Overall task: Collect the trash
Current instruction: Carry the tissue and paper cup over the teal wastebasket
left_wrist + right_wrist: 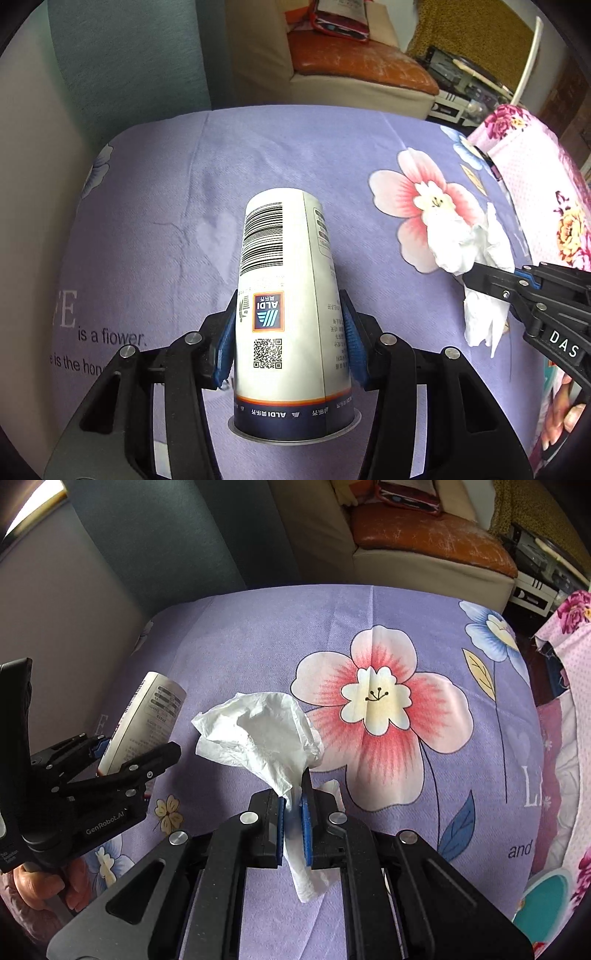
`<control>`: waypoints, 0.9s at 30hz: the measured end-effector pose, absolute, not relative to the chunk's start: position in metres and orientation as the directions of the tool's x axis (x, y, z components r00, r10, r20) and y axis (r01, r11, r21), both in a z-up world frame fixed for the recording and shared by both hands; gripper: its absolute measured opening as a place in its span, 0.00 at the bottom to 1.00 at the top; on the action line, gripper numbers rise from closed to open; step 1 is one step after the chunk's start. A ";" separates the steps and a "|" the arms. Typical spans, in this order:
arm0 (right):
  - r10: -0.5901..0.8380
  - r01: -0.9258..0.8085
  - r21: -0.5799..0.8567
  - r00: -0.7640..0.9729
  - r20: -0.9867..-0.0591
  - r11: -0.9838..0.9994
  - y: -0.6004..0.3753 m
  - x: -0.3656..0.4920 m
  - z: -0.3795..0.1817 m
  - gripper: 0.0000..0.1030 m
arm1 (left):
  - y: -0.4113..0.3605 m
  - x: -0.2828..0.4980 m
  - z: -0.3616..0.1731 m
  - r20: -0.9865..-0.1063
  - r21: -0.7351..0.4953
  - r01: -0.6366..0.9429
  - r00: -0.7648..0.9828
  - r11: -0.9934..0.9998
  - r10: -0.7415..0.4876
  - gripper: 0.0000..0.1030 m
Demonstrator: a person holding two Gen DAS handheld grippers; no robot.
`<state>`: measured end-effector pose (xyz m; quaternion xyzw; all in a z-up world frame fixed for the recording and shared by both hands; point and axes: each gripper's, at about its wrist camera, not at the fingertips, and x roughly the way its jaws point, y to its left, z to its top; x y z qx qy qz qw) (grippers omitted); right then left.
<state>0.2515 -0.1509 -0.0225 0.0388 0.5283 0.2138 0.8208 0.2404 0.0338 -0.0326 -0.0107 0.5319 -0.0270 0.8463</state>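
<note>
A bed covered in a lilac sheet (155, 206) printed with large pink and blue flowers fills both views; its far edge meets a cream sofa with an orange leather cushion (354, 70). A pink floral quilt (535, 177) lies bunched along the right side of the bed.

The left gripper (290, 332) has its 2 blue-padded fingers (225, 343) pressed against the sides of a white paper cup with a dark blue rim band, a barcode and an ALDI logo (284, 302). The cup is upside down relative to its print, rim toward the camera, over the sheet.

The right gripper (293, 812) has its fingers closed on a crumpled white tissue (258, 731), whose loose end hangs below the pads. A hand (40, 886) grips the left gripper's handle.
</note>
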 end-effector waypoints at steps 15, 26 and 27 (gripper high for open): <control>0.366 -0.143 0.339 0.457 -0.811 0.930 -0.268 0.121 -0.022 0.07 | -0.083 0.144 -0.020 -0.908 -0.118 0.215 0.373 0.970 -0.193 0.49; 0.230 0.097 0.362 0.614 -0.755 0.927 -0.420 0.041 -0.006 0.07 | -0.207 0.101 -0.002 -0.906 -0.063 0.422 0.357 0.905 -0.230 0.49; 0.216 0.120 0.366 0.625 -0.750 0.923 -0.434 0.033 -0.005 0.07 | -0.219 0.100 0.000 -0.905 -0.059 0.439 0.356 0.897 -0.234 0.49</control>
